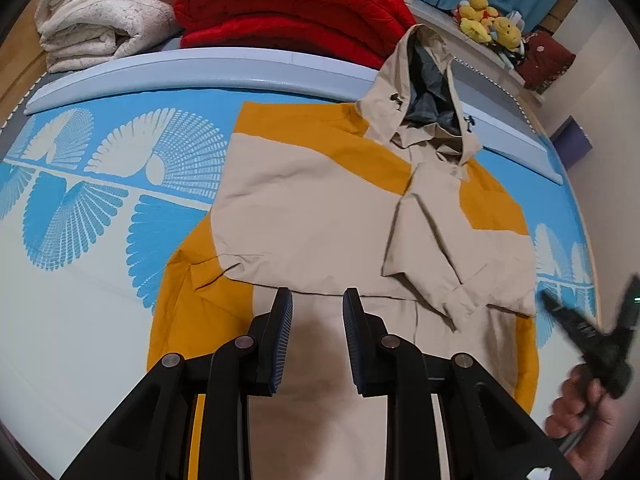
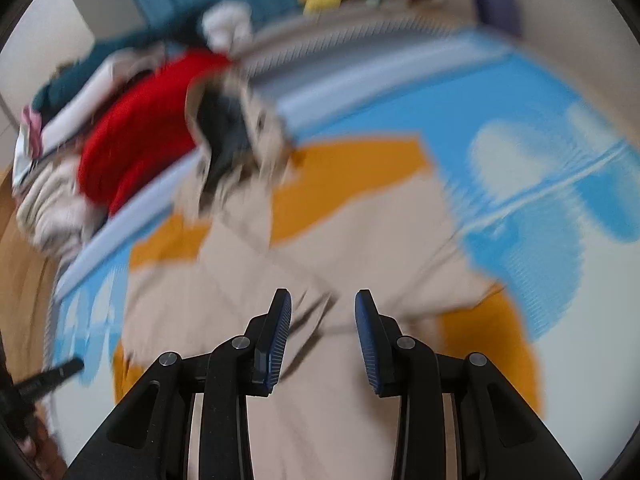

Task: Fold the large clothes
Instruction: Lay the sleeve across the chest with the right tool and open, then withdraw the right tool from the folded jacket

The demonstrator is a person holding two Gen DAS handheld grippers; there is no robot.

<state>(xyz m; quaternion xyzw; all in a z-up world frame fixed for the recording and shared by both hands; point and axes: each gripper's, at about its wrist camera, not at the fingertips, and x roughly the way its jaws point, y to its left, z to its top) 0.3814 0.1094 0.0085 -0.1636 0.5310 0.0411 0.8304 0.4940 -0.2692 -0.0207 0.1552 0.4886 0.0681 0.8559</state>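
- Left tongs: black linkage arms with ribbed blue pads, set narrowly apart, nothing between them, poised above the lower body of the garment.
- Right tongs: same build, pads parted somewhat wider, empty; this view is motion-blurred. In the left view a hand grips their handle at the lower right edge.
- Beige-and-mustard hooded windbreaker of thin, crinkly woven fabric: lies face-up on the bed, both sleeves folded in across the chest, mustard panels at the shoulders and sides, hood with dark grey lining at the far end.
- Blue-and-white fan-patterned smooth bed mat: flat beneath the garment.
- Folded red quilted blanket and folded cream fleecy blanket: stacked side by side beyond the mat.
- Yellow plush toys: on a far ledge.
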